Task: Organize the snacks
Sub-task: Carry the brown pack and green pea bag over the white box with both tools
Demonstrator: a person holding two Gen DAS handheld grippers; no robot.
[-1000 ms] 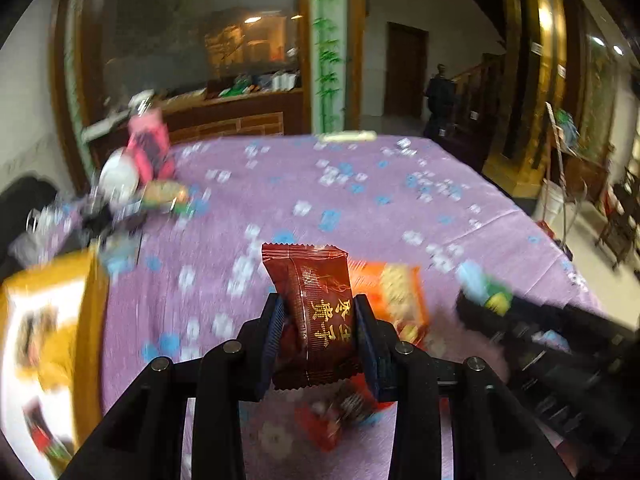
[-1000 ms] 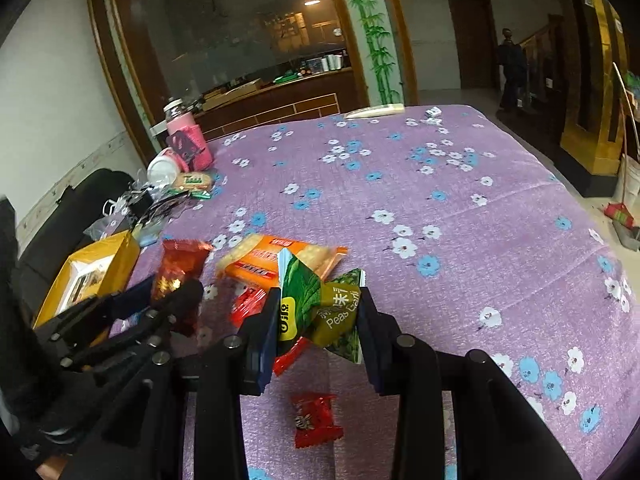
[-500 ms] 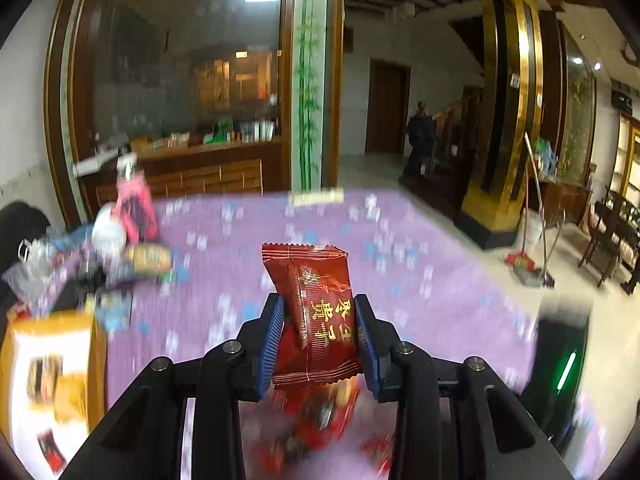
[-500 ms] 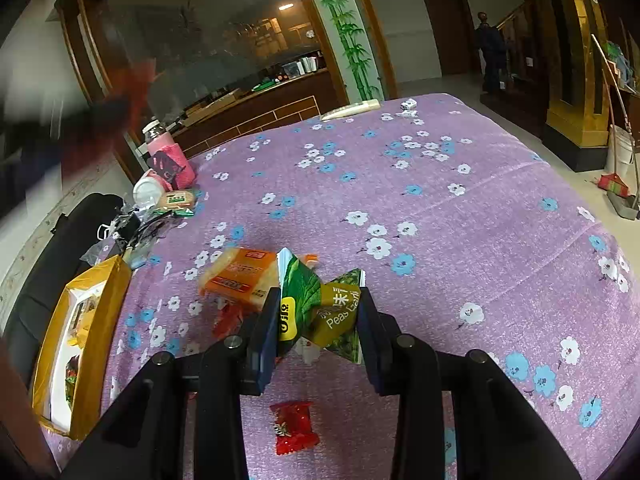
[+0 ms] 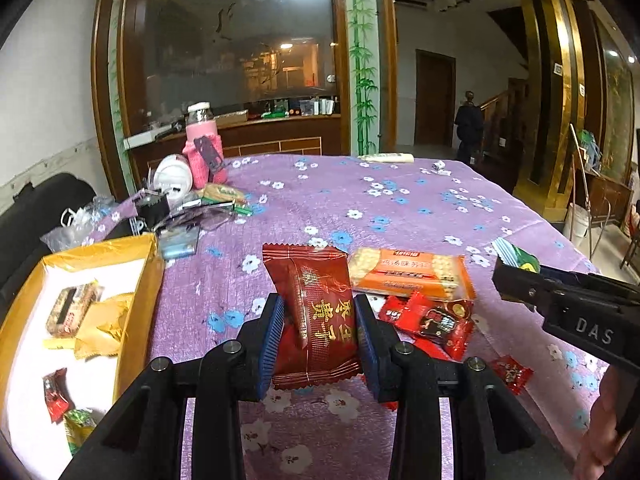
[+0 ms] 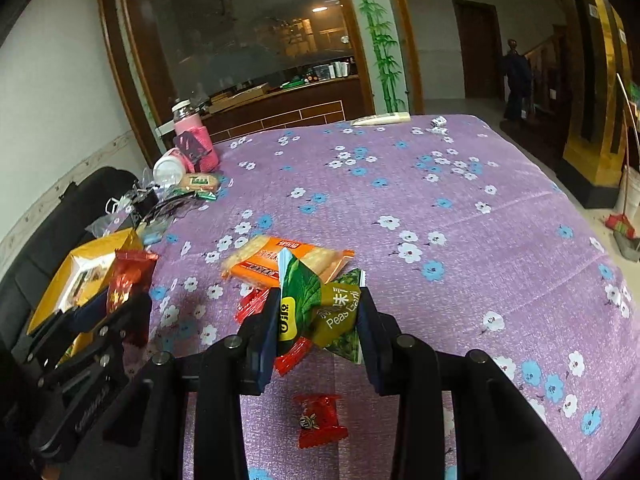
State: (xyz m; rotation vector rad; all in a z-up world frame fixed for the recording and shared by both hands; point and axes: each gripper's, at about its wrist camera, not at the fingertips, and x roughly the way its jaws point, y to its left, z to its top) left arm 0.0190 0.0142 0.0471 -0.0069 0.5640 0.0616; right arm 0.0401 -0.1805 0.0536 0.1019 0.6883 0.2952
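My left gripper is shut on a dark red snack packet and holds it above the purple flowered tablecloth. It also shows in the right wrist view. My right gripper is shut on a green pea snack packet. An open yellow box with several snacks inside lies at the left. An orange cracker pack and small red candies lie on the cloth between the grippers.
A pink-sleeved bottle, a white cup and assorted clutter sit at the far left of the table. A single red candy lies below my right gripper. A black chair stands left of the table.
My left gripper swung up and away, then came back down over the table, still holding the red packet. My right gripper stayed nearly still with the green packet.
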